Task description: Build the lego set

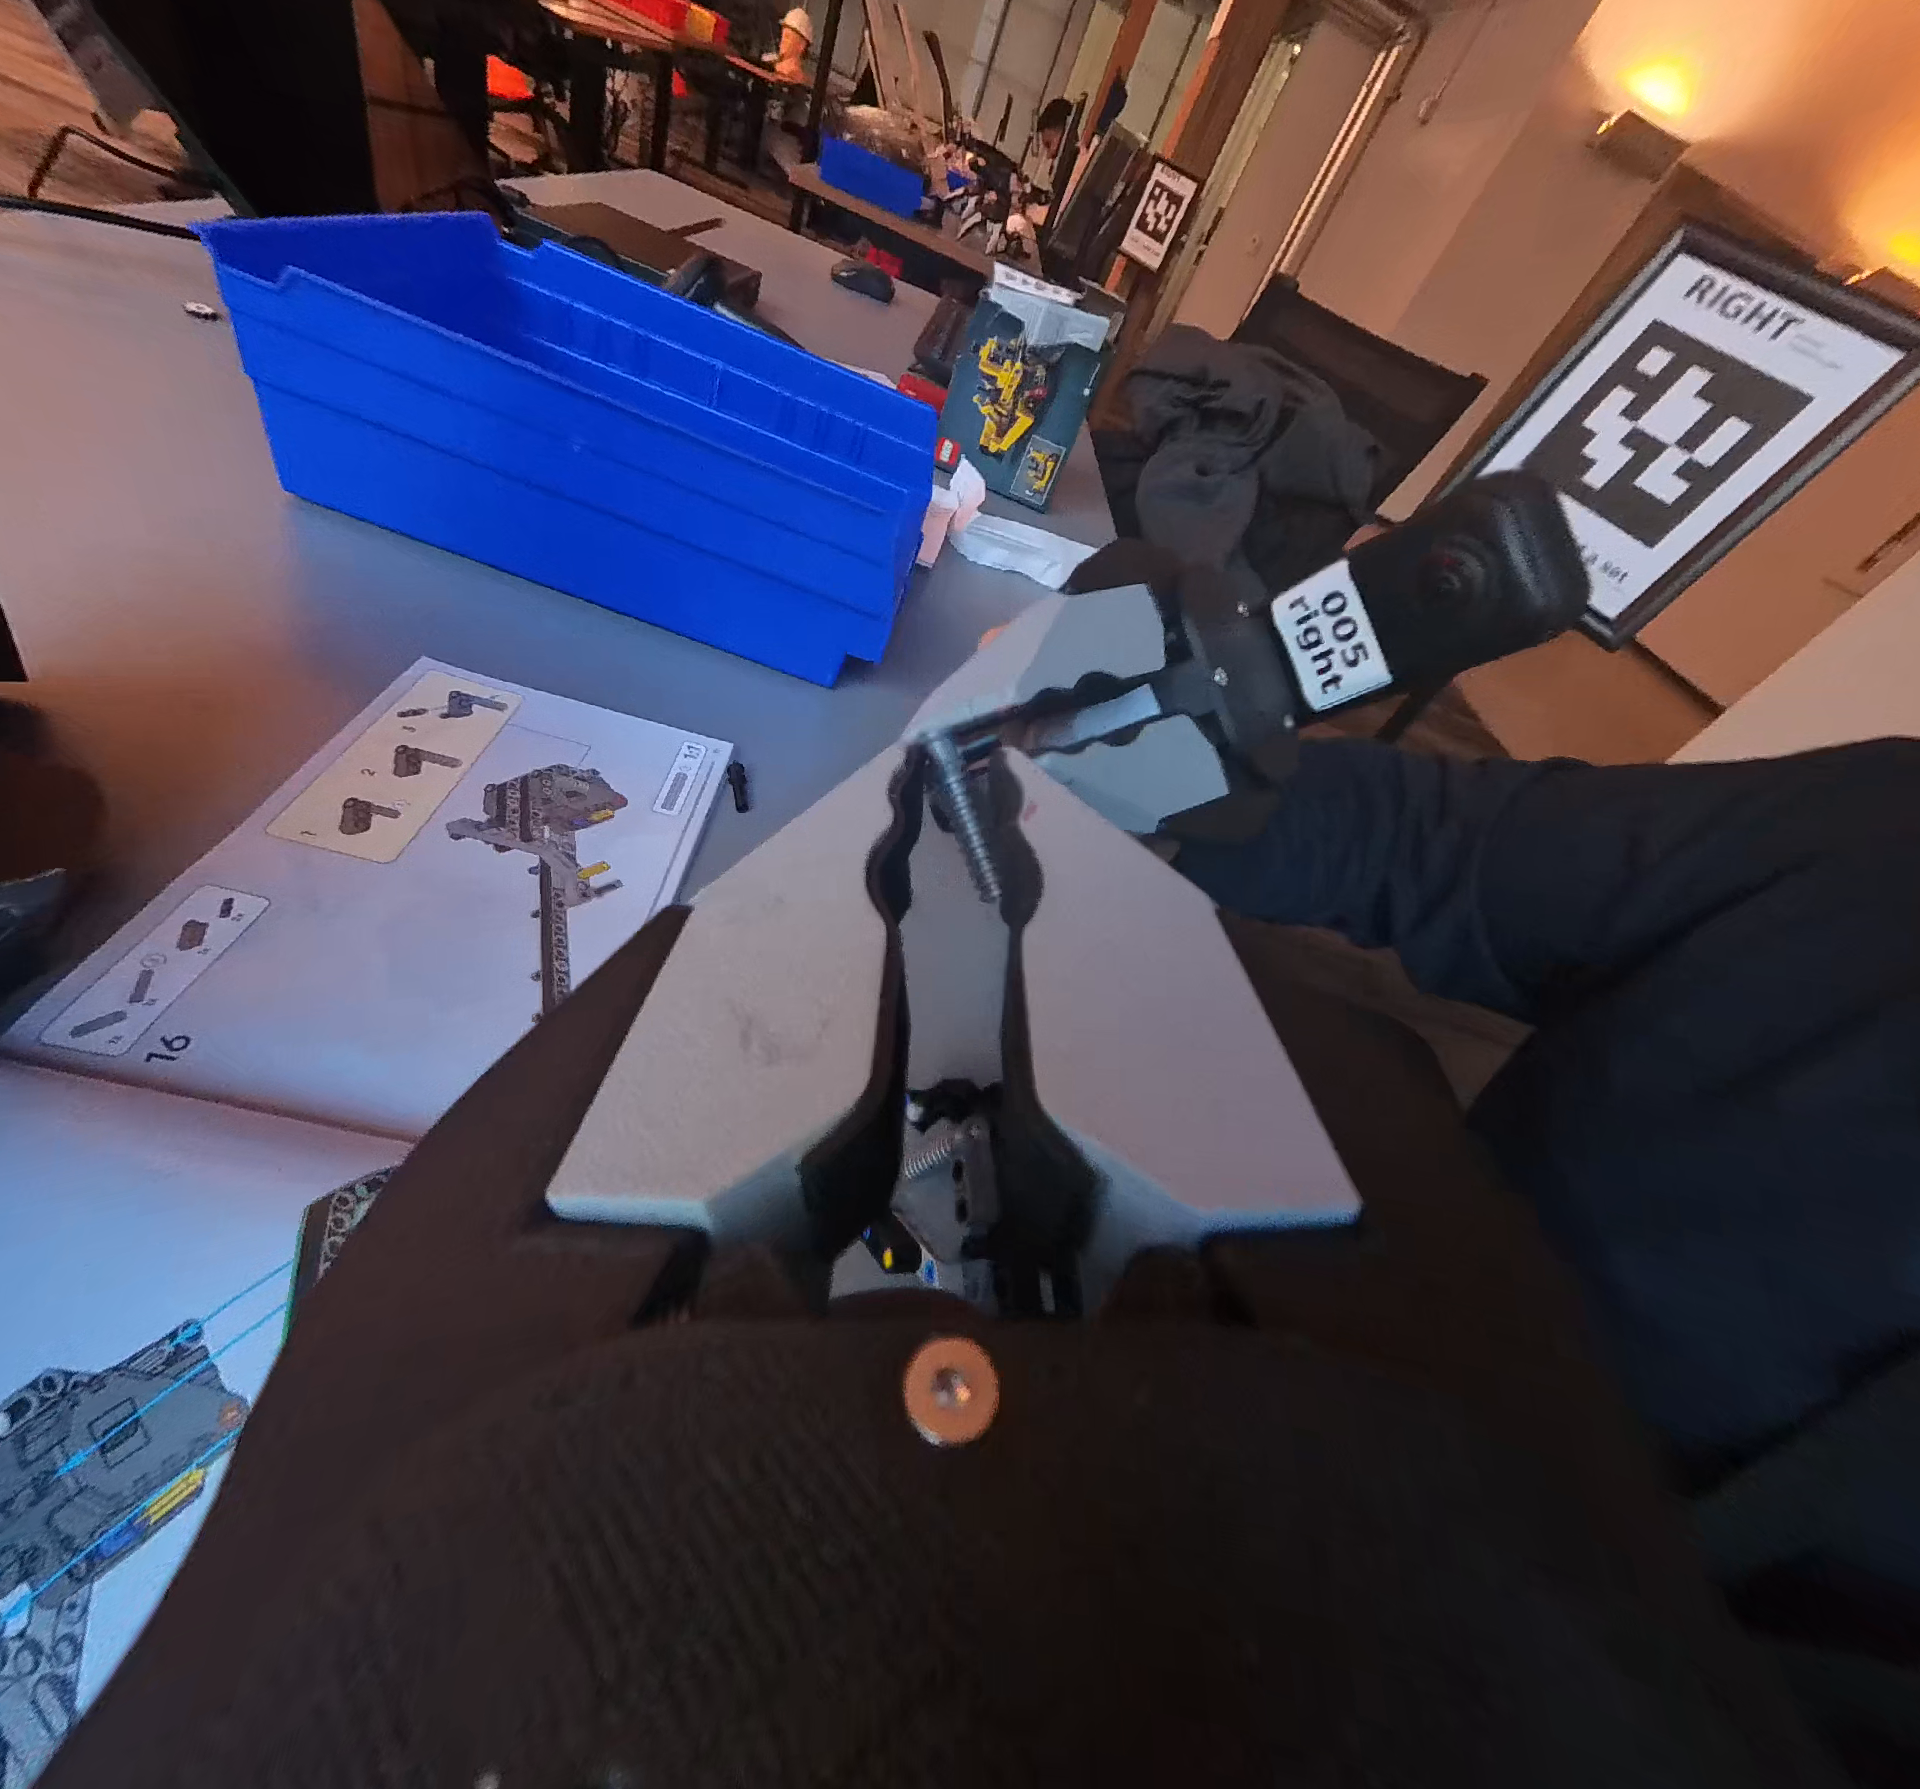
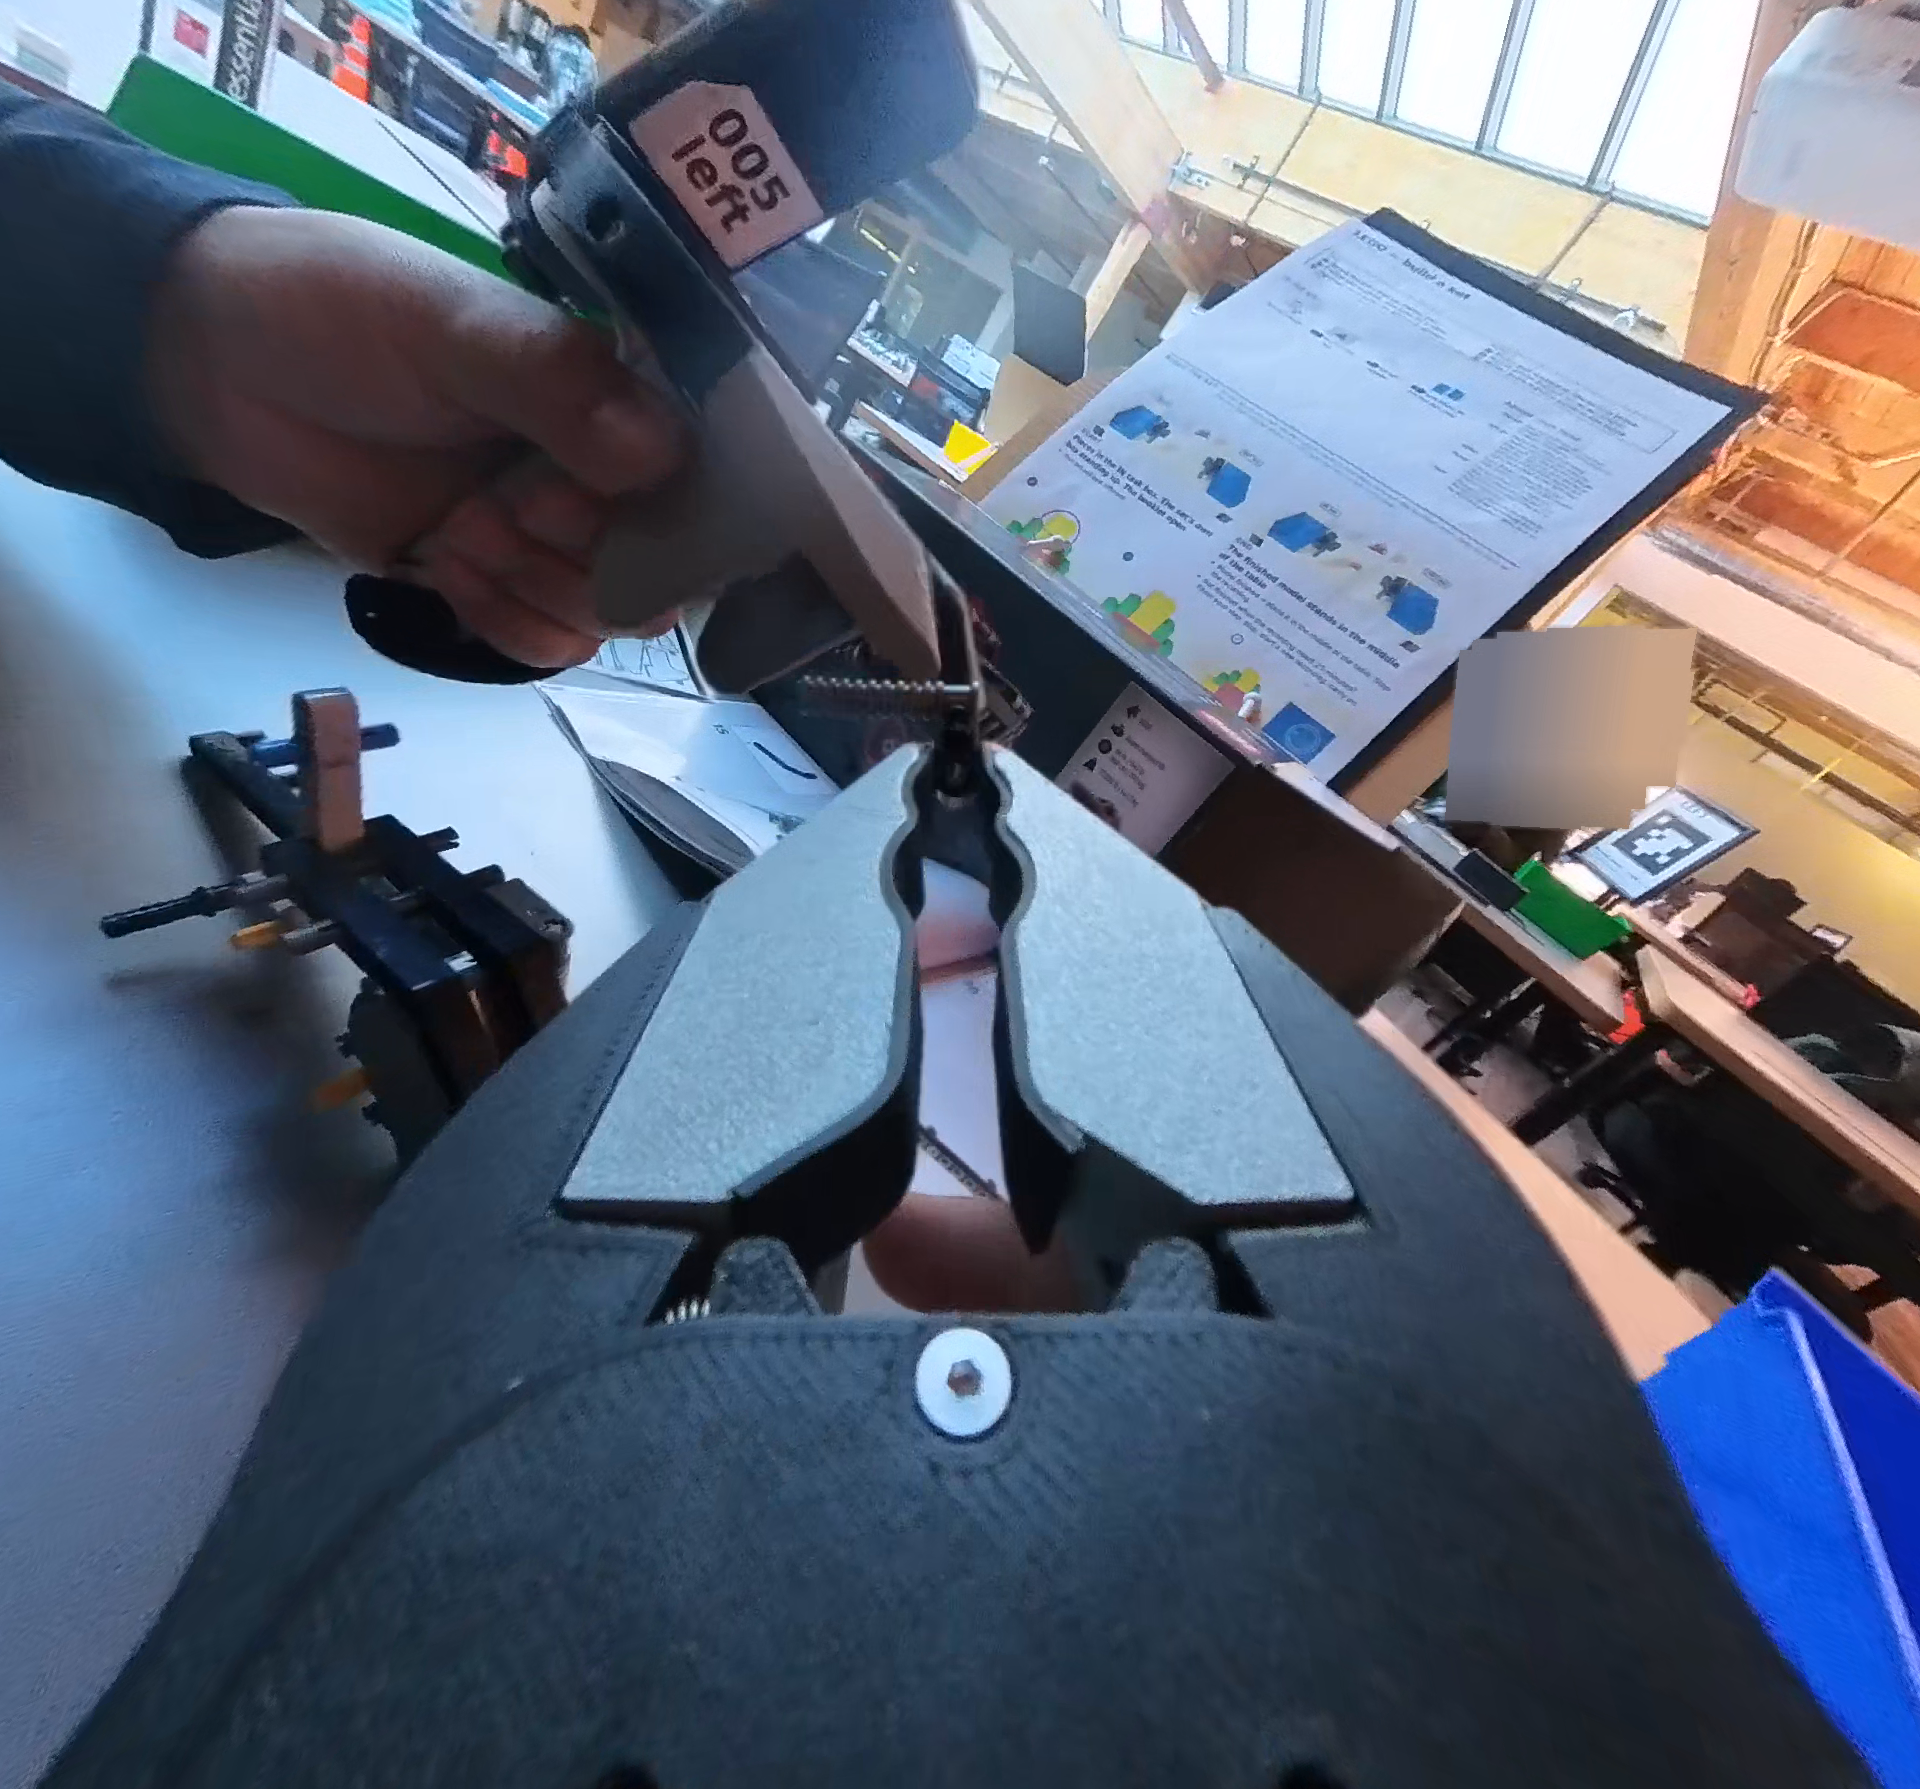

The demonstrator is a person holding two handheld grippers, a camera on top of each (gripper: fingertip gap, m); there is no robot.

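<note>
My left gripper [image 1: 961, 794] is shut on a grey worm-gear piece [image 1: 964, 830] that pokes out between its fingertips, held above the table. My right gripper [image 1: 987, 723] reaches in from the right and meets the far end of that piece. In the right wrist view, my right gripper [image 2: 951, 765] is shut on a small dark axle piece [image 2: 951, 737] that touches the end of the worm gear [image 2: 873, 695]. The left gripper [image 2: 894, 669] holds the gear level there. A partly built dark model [image 2: 416, 918] lies on the table at left.
A blue bin [image 1: 582, 430] stands on the grey table behind an open instruction booklet [image 1: 395, 866]. A small black pin [image 1: 739, 785] lies by the booklet. The set's box [image 1: 1029, 399] is behind the bin. A printed sheet on a stand [image 2: 1351, 513] is beyond the grippers.
</note>
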